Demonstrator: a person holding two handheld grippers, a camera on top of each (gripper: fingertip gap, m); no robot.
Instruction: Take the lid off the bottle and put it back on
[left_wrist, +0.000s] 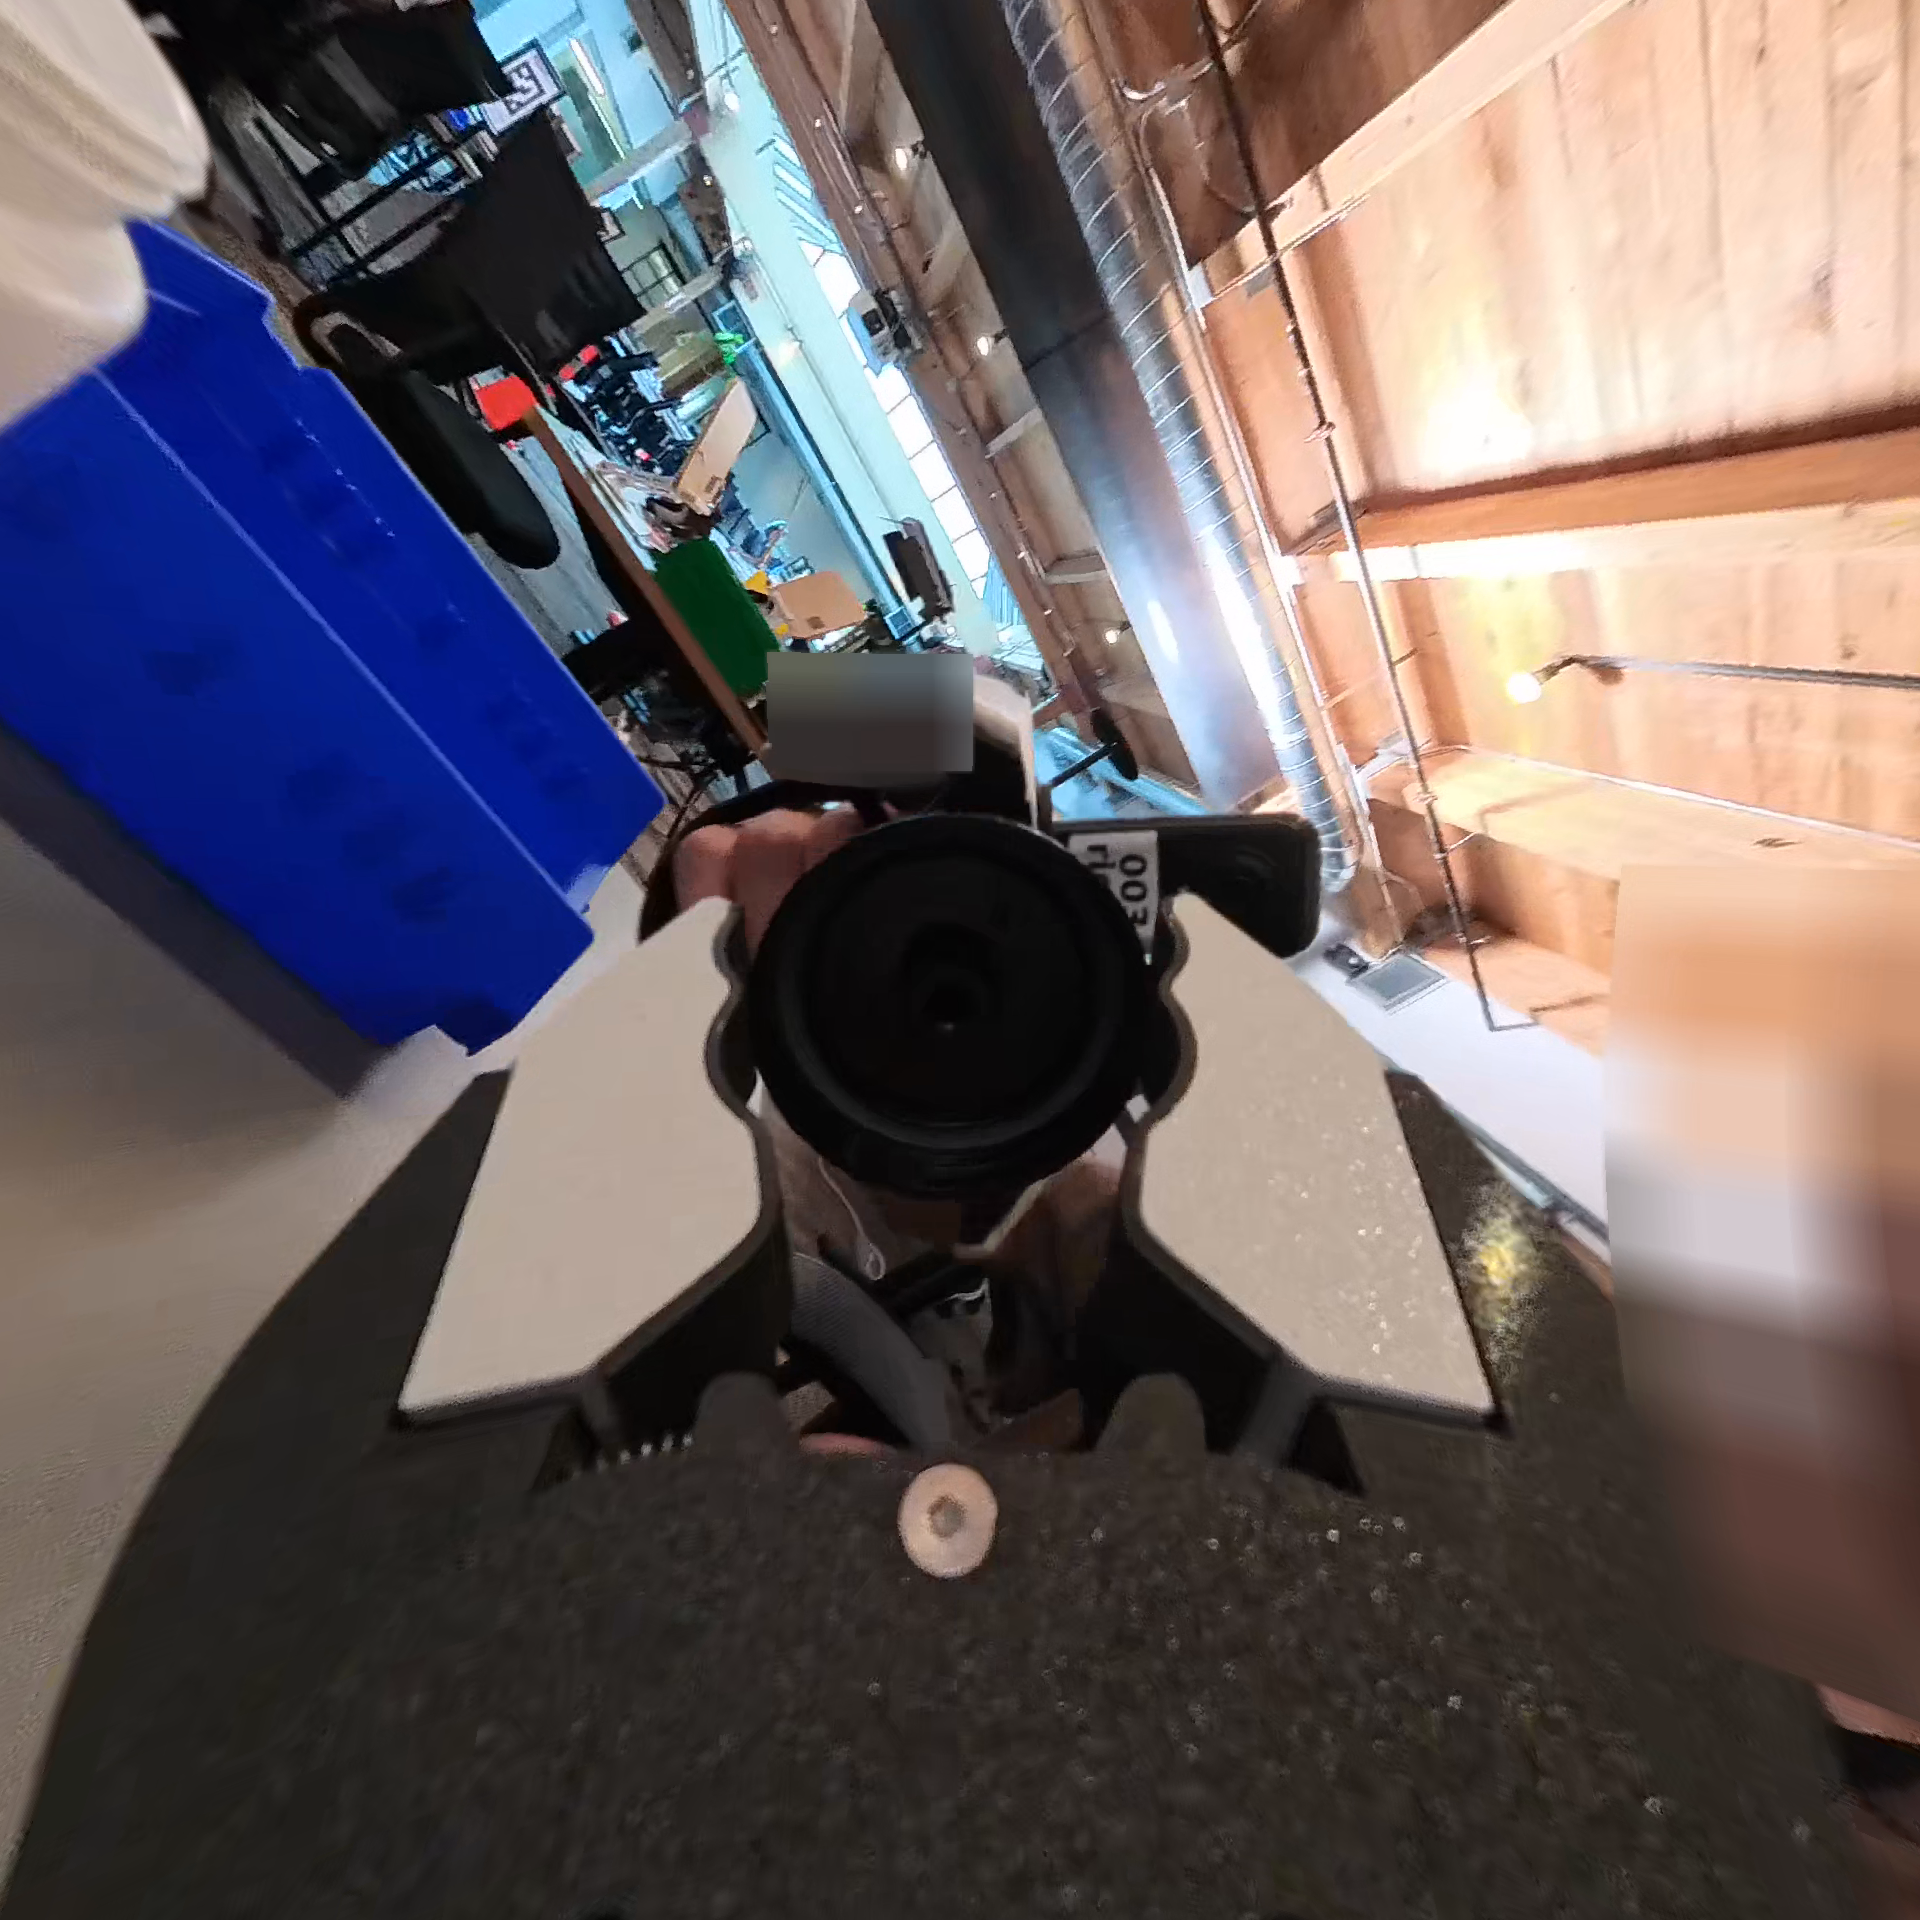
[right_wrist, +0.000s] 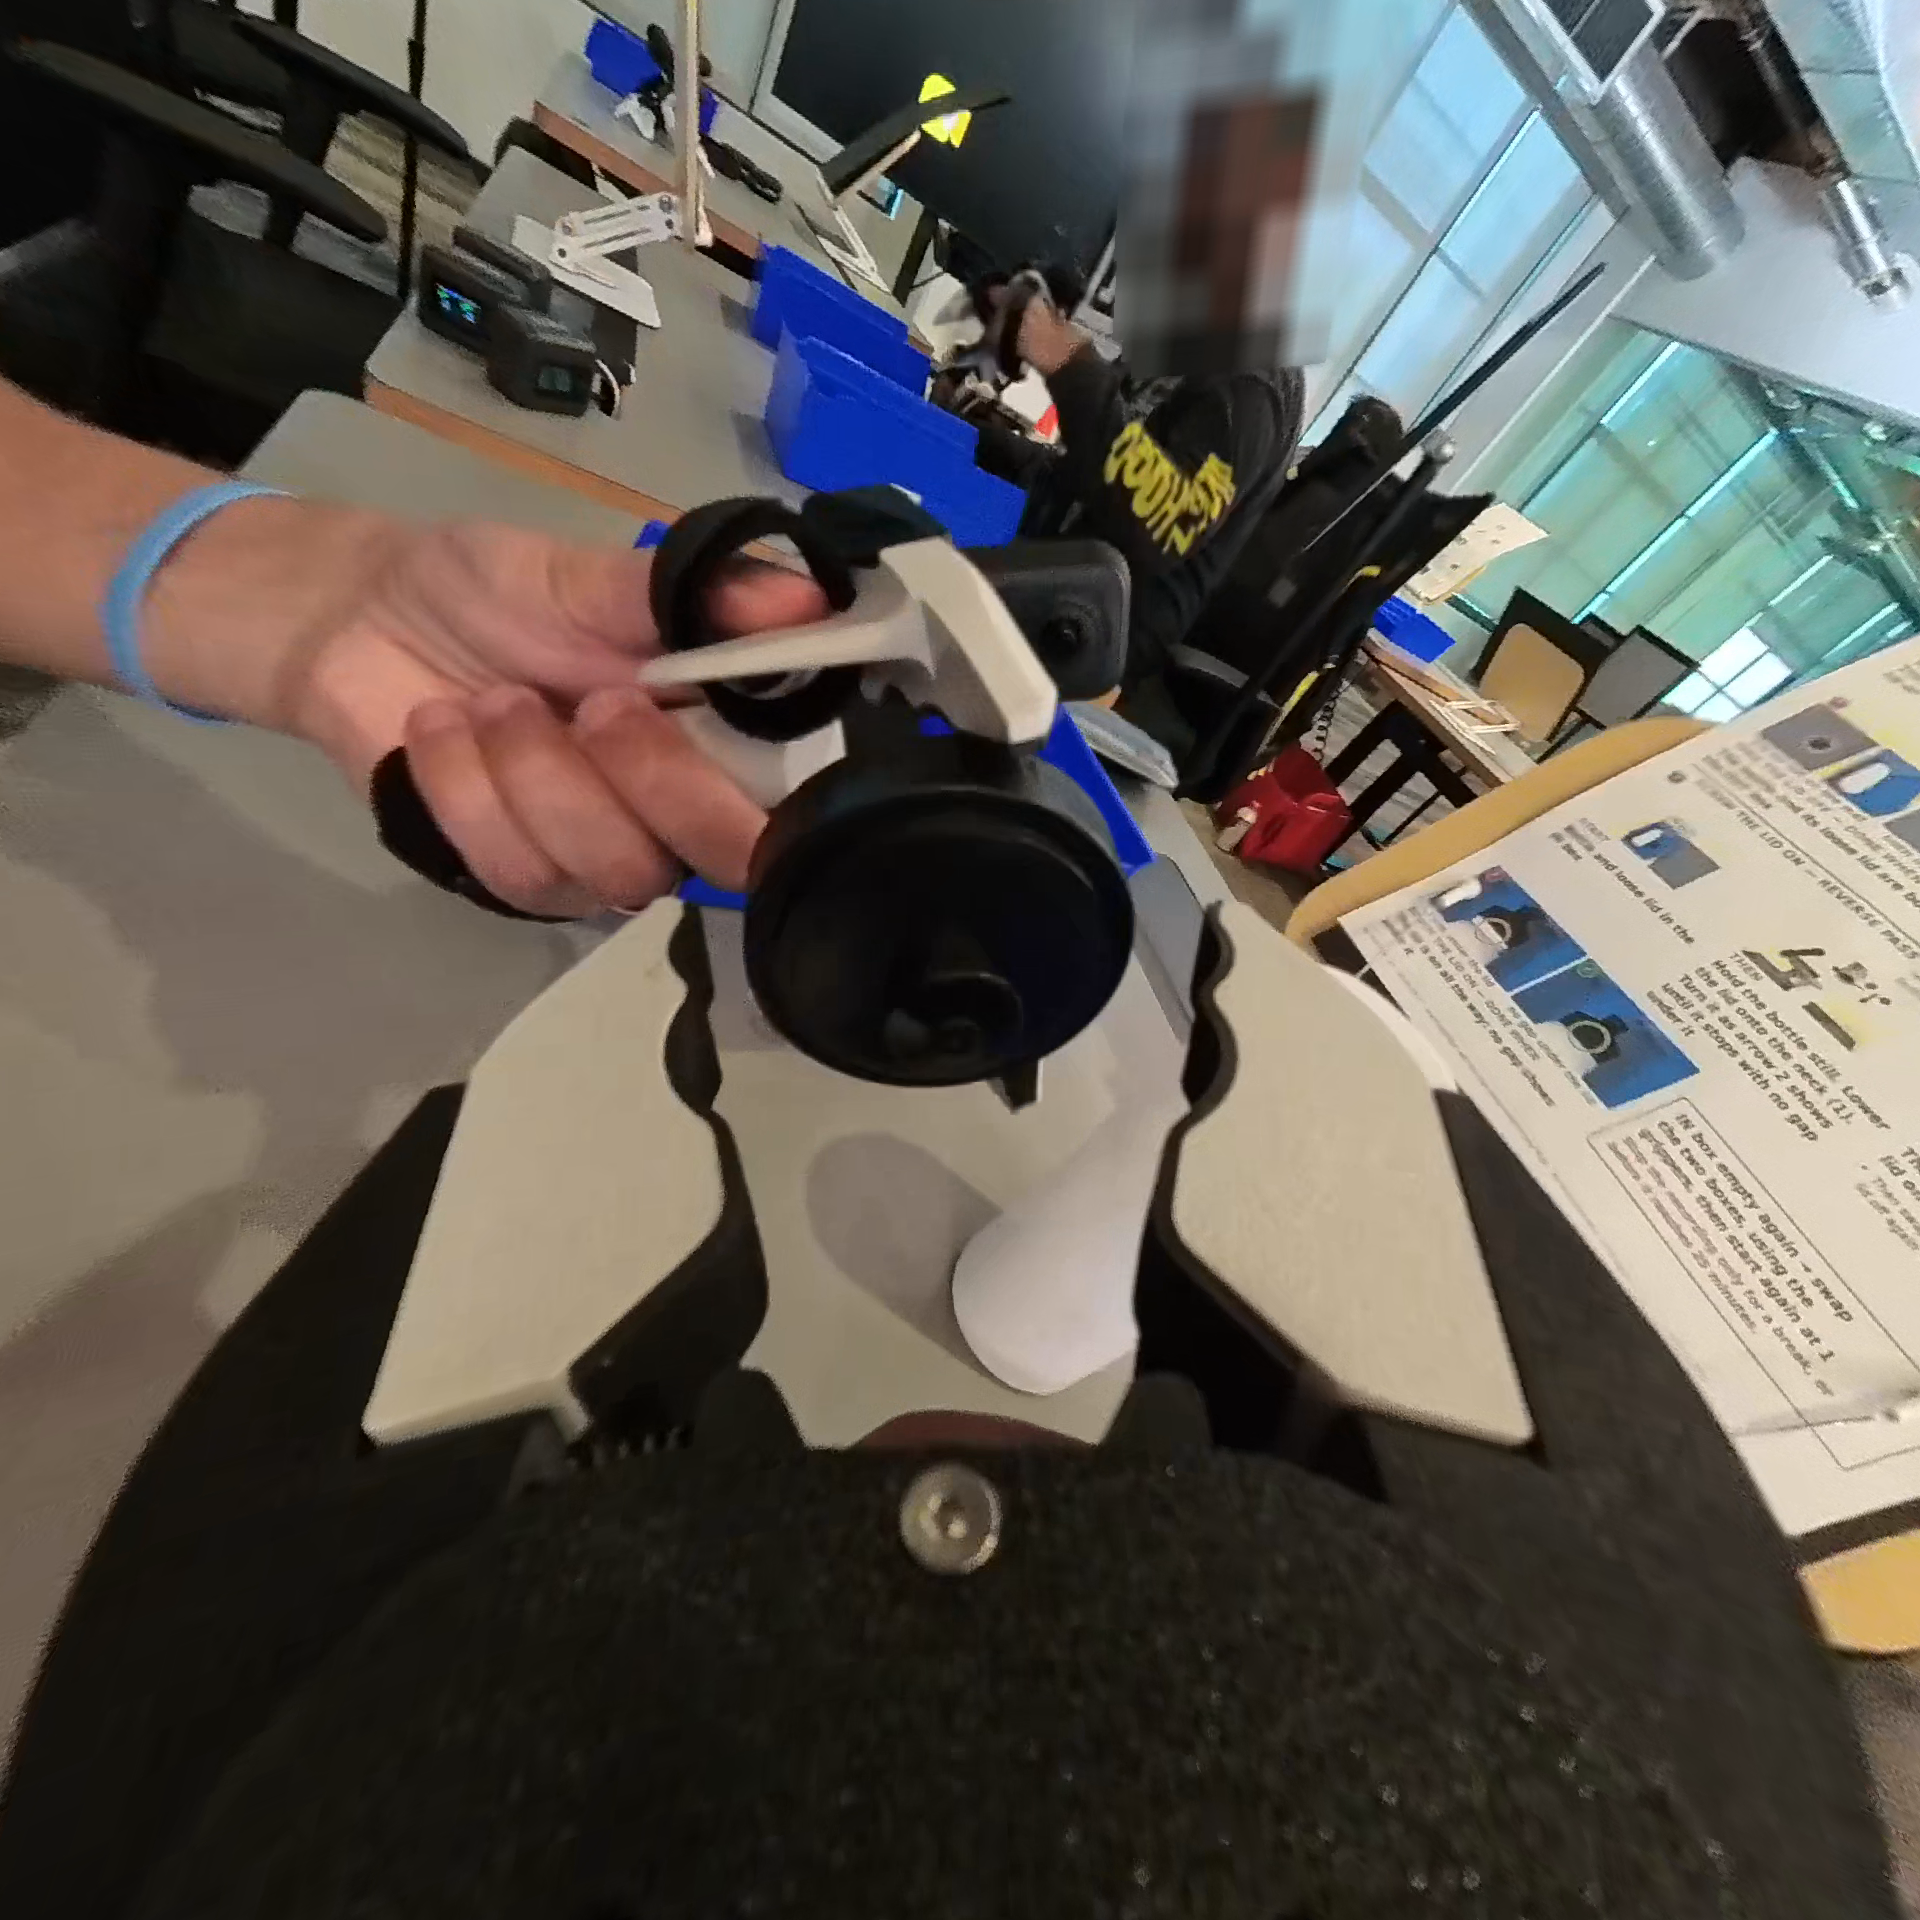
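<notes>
Left wrist view: my left tongs are clamped on the black bottle. I see it end-on, with a pad pressing at 9 o'clock and another at 3 o'clock. A stack of blue bins fills the 9 to 10 o'clock side. This camera is tilted well off level, so a wooden ceiling and a silver duct run from 12 to 3 o'clock.

Right wrist view: my right tongs stand apart, with the black lid between the tips and a gap on each side. The lid faces me and looks seated on the bottle, though I cannot see the joint. A hand at 9 o'clock works the left tool.

As I judge it, the step in hand is taking hold of the lid. I would centre the rim between the pads and close squarely on it. Then I would turn about the bottle's own axis while the left side holds firm, because an off-centre bite could slip on the smooth rim.

The grey counter lies below, with something white at 6 o'clock that I cannot identify. A printed sheet sits at 3 o'clock. More blue bins and a seated person are at 12 o'clock, and tall windows at 2 o'clock.
</notes>
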